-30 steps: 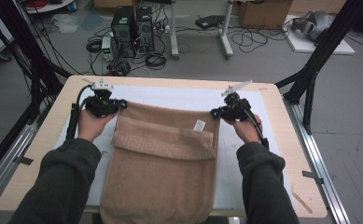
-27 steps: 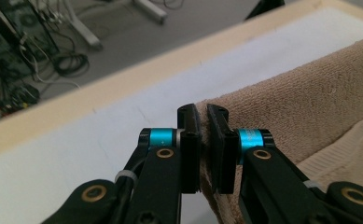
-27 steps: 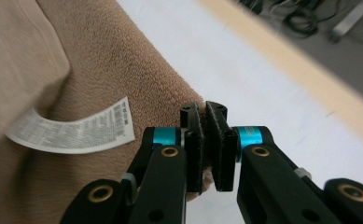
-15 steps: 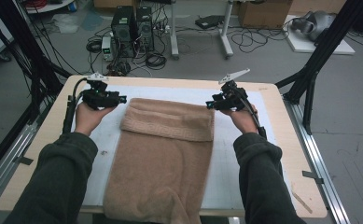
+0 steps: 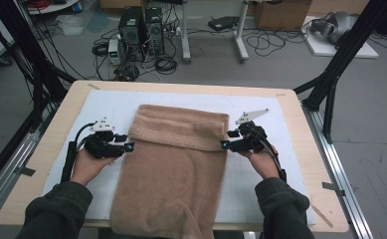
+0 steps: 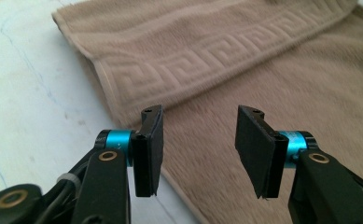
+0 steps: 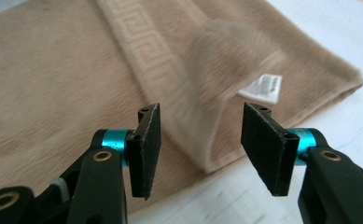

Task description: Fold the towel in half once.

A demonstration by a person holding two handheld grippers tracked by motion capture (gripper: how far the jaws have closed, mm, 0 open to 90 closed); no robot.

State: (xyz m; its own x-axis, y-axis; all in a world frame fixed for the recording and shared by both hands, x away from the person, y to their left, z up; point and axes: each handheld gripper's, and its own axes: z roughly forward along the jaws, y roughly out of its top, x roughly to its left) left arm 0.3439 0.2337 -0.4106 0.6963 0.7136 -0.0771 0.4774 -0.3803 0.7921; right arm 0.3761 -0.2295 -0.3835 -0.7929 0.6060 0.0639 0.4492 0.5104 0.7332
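High view: the tan towel [image 5: 173, 169] lies folded at the tabletop [image 5: 290, 107] centre. The left gripper [image 5: 127, 146] is at its 9 o'clock edge, the right gripper [image 5: 224, 145] at 3 o'clock.

Left gripper view: jaws apart, just been opening, clamping nothing.

Right gripper view: jaws likewise apart, empty; white label [image 7: 262, 88] at 1 o'clock.

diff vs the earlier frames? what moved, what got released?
Both grippers let go of the towel: its far edge, held up a second ago, now lies folded on the white mat. The left gripper and right gripper have drawn back toward the person along the towel's side edges; their jaws have just been opening, with nothing pinched between them. The towel's near end still hangs over the table edge.
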